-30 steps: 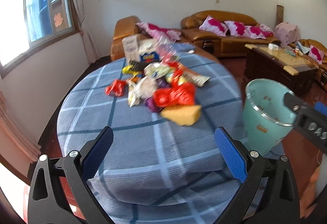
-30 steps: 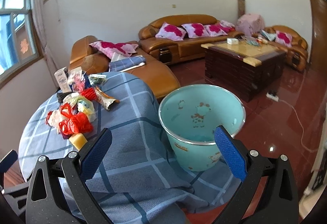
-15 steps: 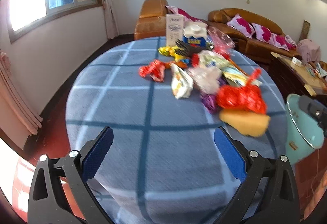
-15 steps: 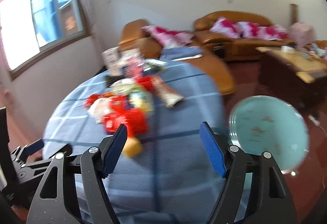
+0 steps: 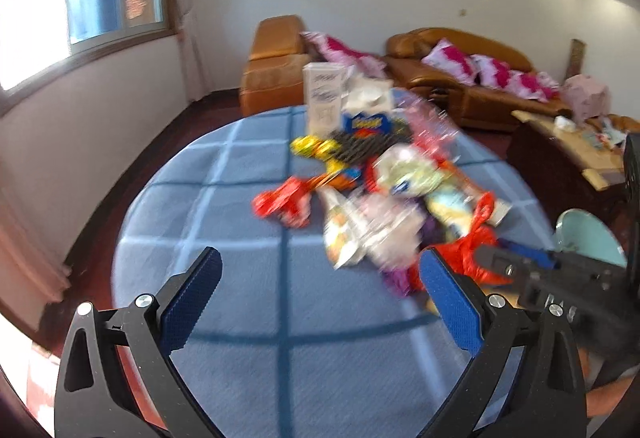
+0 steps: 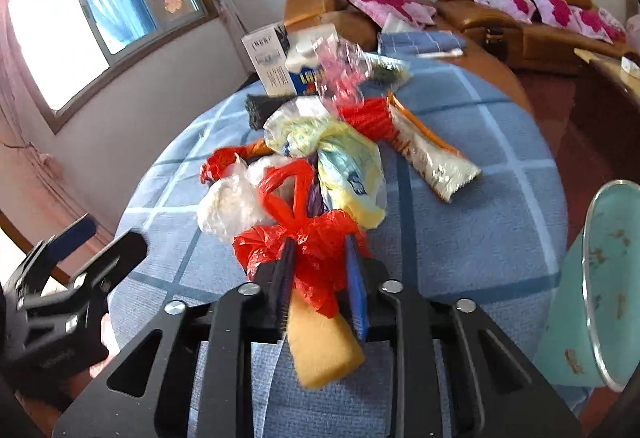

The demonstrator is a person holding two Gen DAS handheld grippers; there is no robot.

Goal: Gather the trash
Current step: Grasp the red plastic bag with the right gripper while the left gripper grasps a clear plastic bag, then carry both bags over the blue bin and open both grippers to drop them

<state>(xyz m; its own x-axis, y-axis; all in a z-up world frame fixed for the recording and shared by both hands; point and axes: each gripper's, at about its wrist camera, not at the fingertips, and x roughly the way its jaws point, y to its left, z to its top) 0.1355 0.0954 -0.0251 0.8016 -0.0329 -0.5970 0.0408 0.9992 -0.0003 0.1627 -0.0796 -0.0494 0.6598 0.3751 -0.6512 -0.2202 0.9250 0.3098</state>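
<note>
Right hand-held gripper [image 6: 320,270] is what I am working with: its two blue-padded fingers are pinched narrowly on a crumpled red plastic bag [image 6: 308,250] at the near edge of the litter pile, with a soft yellow sponge-like wedge [image 6: 320,350] lying just beneath the jaws. My left hand-held gripper [image 5: 316,302] hovers above the worktop [image 5: 240,318] with its fingers spread wide and nothing between them. I judge that I am at the first pick, the bag gripped but not yet lifted. Next, I think, I need to raise it free of the tangle and carry it right to the pale teal bin [image 6: 600,298], which stands just beside the worktop's edge. The bag is thin, glossy film with knotted handles, and may drag neighbours. Behind it lie foil snack wrappers [image 6: 432,154], a cloudy white bag [image 6: 228,206], a pale yellow bag [image 6: 352,162] and a stiff white carton [image 6: 272,62], all on a blue checked cloth.
</note>
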